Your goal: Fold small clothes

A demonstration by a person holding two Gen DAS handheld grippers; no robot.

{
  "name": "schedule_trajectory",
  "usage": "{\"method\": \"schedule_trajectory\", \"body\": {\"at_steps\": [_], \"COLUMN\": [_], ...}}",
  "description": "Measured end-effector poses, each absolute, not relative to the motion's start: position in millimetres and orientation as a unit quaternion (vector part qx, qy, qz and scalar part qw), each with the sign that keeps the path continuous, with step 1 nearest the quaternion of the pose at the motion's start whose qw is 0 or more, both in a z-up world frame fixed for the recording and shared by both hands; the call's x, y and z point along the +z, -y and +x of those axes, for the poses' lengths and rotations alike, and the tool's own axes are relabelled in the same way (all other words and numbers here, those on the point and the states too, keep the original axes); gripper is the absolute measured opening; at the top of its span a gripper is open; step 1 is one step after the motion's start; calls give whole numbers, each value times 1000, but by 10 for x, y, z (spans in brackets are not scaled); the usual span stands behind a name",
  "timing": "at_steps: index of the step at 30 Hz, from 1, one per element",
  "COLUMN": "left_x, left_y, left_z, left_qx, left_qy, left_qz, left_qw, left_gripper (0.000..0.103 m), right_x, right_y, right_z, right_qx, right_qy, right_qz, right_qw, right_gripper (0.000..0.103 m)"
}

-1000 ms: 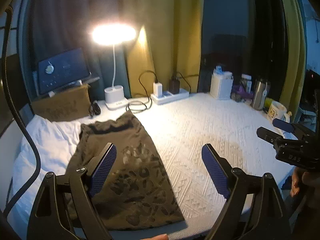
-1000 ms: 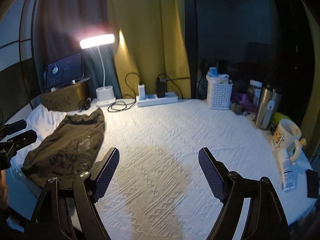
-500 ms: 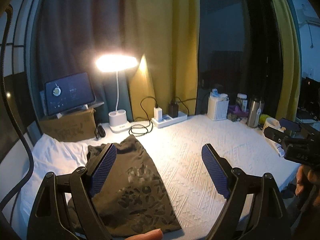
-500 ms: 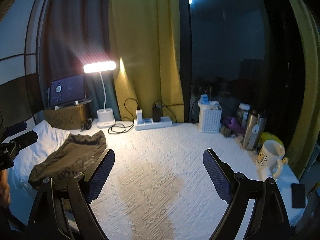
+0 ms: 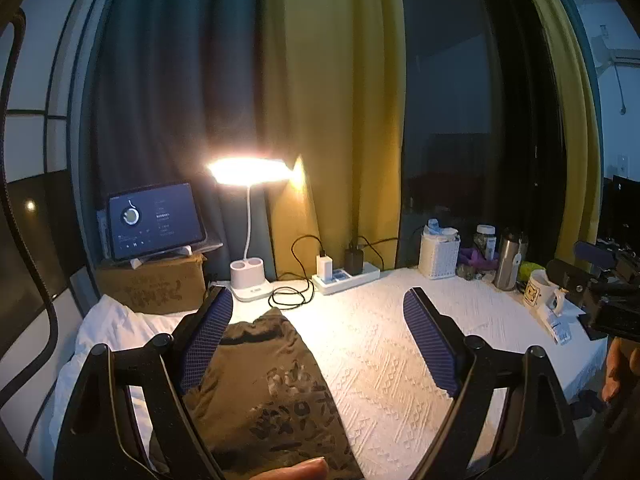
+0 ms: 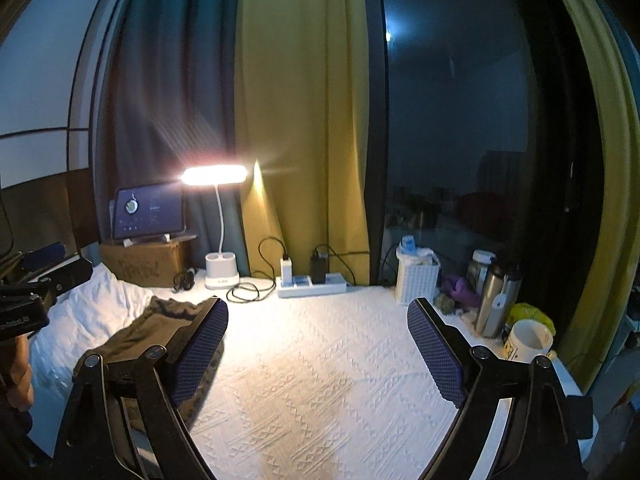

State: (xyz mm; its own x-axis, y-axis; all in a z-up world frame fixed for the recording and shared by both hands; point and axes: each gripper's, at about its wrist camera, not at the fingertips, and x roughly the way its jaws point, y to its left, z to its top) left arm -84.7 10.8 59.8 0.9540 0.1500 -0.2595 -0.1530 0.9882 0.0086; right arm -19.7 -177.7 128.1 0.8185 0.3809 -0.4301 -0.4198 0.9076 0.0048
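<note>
A dark olive garment (image 5: 272,380) with a faded print lies flat on the left side of the white textured cover (image 5: 400,360). Its left edge overlaps a white pillow (image 5: 108,332). My left gripper (image 5: 318,300) hangs above the garment's near end, open, with nothing between its blue pads. Over the bare middle of the cover my right gripper (image 6: 317,306) is raised and open wide, also holding nothing. In the right wrist view the garment (image 6: 152,324) lies to the left of that gripper's left finger. A fingertip shows at the bottom edge of the left wrist view.
Along the back stand a lit desk lamp (image 5: 248,276), a tablet (image 5: 154,220) on a cardboard box, and a power strip (image 5: 346,278) with cables. A white basket (image 6: 416,280), a steel flask (image 6: 496,300) and a mug (image 6: 528,340) stand at the right. Curtains hang behind.
Both grippers have risen and tipped upward, so the bed sits lower in both views. The right jaws have spread a little wider. The garment has not moved.
</note>
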Motion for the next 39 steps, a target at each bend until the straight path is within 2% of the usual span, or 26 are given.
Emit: {"method": "schedule_trajectory", "body": {"at_steps": [10,15,24,39], "left_x": [755,799,894,818], "left_y": [-138,-161,-177,-208], "left_z": [-1017,-1125,-1324,-1259], "left_qx": [83,85,81,88], "left_qy": [-93,-74,-41,-61], "left_qz": [-3,-5,-11,-18], "left_qw": [992,994,996,994], "left_gripper": [88,94,95,96], "right_x": [1536,1621,1754,1673], "right_y": [1810,1865,1901,1844], "right_z": [-402,-484,-651,-612], "right_qx": [205,200,197,204], "right_qy": [-182,-170,-153,-168], "right_qz": [-53,-53,-55,-56], "right_qw": [960,963,967,963], "right_gripper": [95,96,100,102]}}
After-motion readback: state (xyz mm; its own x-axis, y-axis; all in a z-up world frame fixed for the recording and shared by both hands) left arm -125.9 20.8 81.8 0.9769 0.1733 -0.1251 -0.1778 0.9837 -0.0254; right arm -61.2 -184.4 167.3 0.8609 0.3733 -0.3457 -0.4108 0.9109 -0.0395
